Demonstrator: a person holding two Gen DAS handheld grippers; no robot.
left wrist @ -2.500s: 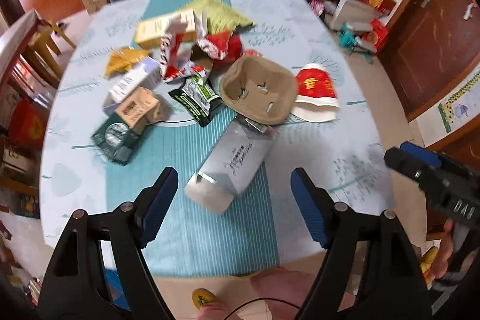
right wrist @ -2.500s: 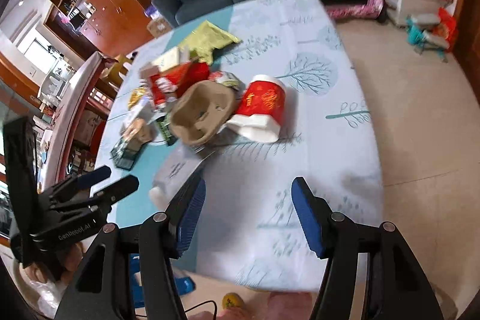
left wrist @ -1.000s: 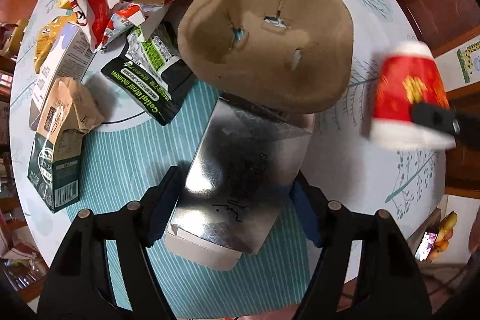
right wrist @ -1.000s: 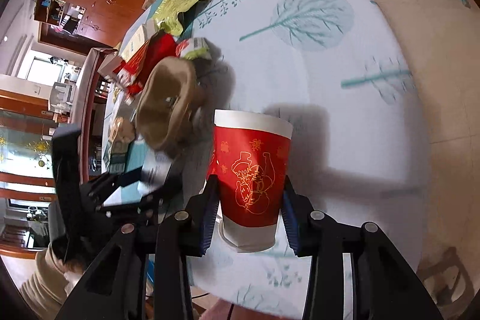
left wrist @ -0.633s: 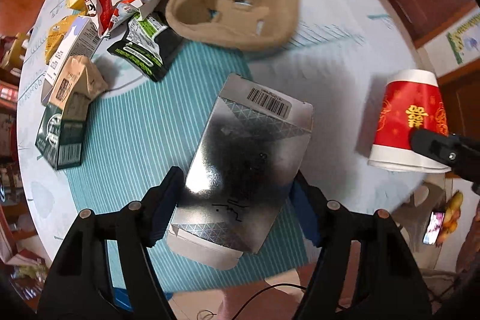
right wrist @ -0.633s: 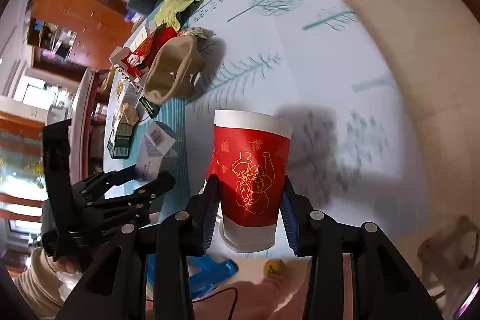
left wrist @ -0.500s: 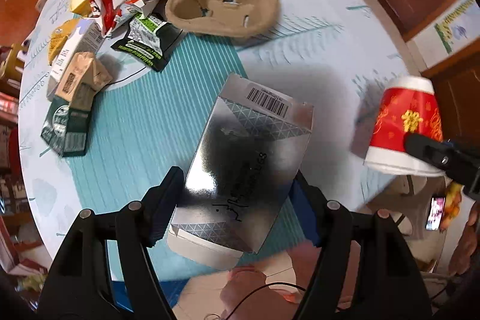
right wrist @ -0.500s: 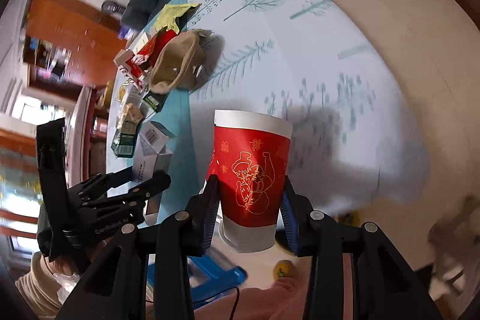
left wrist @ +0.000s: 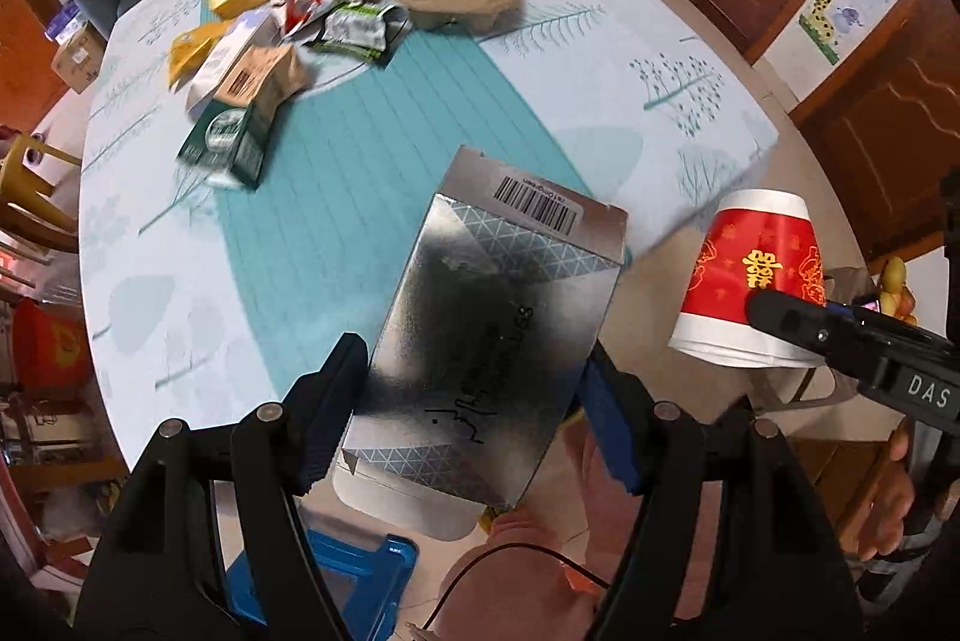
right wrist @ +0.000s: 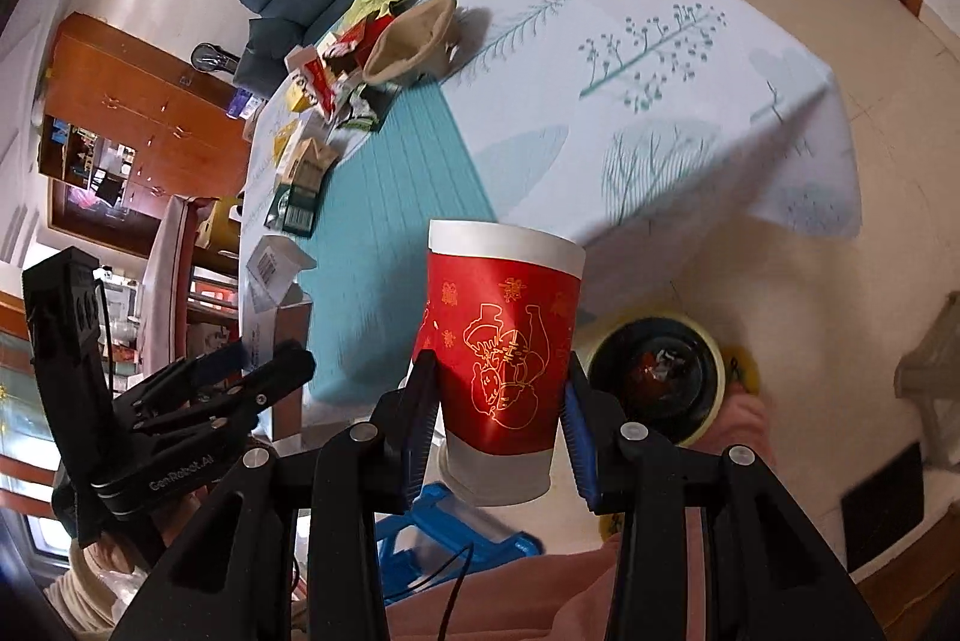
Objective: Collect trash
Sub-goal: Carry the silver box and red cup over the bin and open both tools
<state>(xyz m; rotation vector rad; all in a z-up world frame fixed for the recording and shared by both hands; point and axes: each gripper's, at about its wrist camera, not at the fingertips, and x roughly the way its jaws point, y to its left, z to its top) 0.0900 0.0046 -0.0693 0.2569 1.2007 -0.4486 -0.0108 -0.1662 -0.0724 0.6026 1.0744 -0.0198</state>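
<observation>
While each gripper pinches its load, silver box (left wrist: 492, 335) and red cup (right wrist: 501, 359) hang past the table (left wrist: 600, 89) edge.

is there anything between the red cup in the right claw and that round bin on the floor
Nothing visible. The red cup is clamped in the right claw, off the table's edge. The yellow-rimmed bin sits on the floor just beside it, with only open air and bare floor between.

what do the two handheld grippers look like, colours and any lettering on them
Both are black plastic, with silver rivets at the linkage joints and blue pads inside the fingers. The left gripper carries white "GenRobot.AI" lettering; the right gripper shows "DAS". A thin black cable trails below.
</observation>
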